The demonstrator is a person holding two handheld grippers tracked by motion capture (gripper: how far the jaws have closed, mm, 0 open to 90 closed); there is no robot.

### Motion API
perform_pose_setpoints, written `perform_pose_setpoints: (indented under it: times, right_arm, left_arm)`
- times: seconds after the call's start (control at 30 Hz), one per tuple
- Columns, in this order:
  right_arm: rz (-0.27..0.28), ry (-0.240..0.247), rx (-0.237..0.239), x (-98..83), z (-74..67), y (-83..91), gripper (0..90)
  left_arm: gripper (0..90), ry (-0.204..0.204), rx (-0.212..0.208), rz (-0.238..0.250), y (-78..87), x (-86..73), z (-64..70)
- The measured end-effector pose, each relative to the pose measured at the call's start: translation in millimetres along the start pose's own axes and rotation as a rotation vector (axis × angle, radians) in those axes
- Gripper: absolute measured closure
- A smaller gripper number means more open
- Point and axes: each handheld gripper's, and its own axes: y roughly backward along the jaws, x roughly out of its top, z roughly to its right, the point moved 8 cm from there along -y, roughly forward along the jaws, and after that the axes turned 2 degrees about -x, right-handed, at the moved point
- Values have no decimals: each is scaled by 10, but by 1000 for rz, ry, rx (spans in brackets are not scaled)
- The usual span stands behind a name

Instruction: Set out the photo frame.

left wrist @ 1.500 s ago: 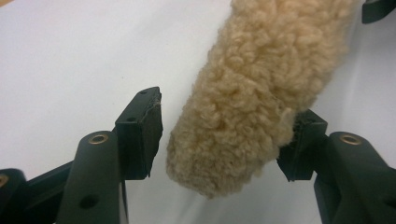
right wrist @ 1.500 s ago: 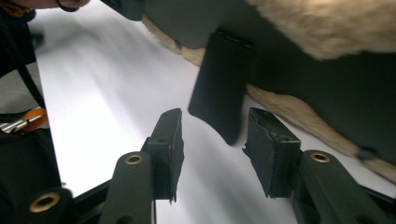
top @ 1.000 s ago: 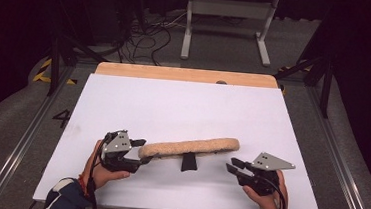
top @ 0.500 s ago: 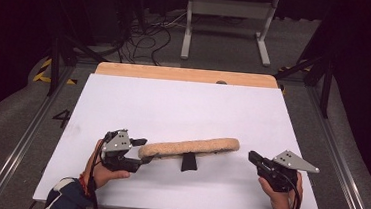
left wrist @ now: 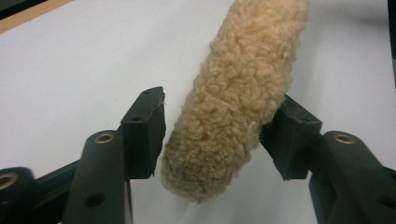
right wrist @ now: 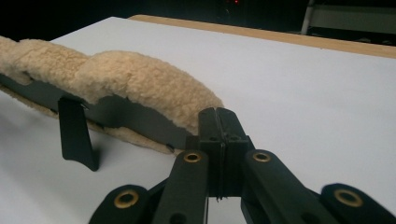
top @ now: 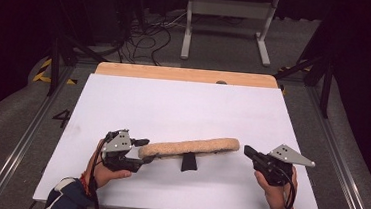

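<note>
Fleece pad, long and tan with a woolly sheepskin pile (top: pixel 190 147), is lying across the near middle of the white table top (top: pixel 183 104), its dark flat backing and a short black strap tab (top: pixel 188 162) hanging beneath it. The left gripper (top: pixel 142 149) is straddling the pad's left end; in the left gripper view one black finger (left wrist: pixel 292 135) is pressing into the fleece (left wrist: pixel 238 98) while the other is standing just clear of it, jaws half-wide and having just been narrowing around that end. Not a firm hold yet, by this reading. To do it well, the person would probably want both pads biting the stiff backing rather than loose pile, which would compress and slip. The right gripper (top: pixel 246 151) is sitting just beside the pad's right end, apart from it, its jaws having just been closing on nothing and now pressed together, as the right gripper view (right wrist: pixel 218 122) is showing. It could steady that far end if the pad swings. Beyond the white top, a pale wooden strip (top: pixel 186 75) is edging the far side. Behind that, a dark floor is carrying tangled cables (top: pixel 144 33) and a grey metal stand (top: pixel 228 22).
</note>
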Motion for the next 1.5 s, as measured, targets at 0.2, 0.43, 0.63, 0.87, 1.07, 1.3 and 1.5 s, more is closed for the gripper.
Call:
perform_pose_setpoints:
  times: [0.2,0.43,0.63,0.87,1.07,1.3,1.5]
  right_arm:
    - [-1,-41,-4,27,52,-71,900]
    - [-15,-34,22,72,2,-189,900]
    - [-28,-33,18,111,17,-303,900]
    - [-44,-16,-5,118,57,-376,900]
    - [-51,0,-23,162,78,-457,900]
    - [-58,-3,-16,206,110,-556,900]
    - [-66,-12,4,244,150,-635,900]
  left_arm:
    - [547,-39,20,-19,-33,13,41]
    - [579,-75,26,-36,-16,6,87]
    - [607,-93,19,-38,-14,-6,99]
    - [619,-98,19,-39,-16,-6,134]
    - [627,-112,25,-46,-15,-10,193]
    - [643,-158,42,-78,-19,-7,269]
    - [646,-157,41,-78,-23,-9,319]
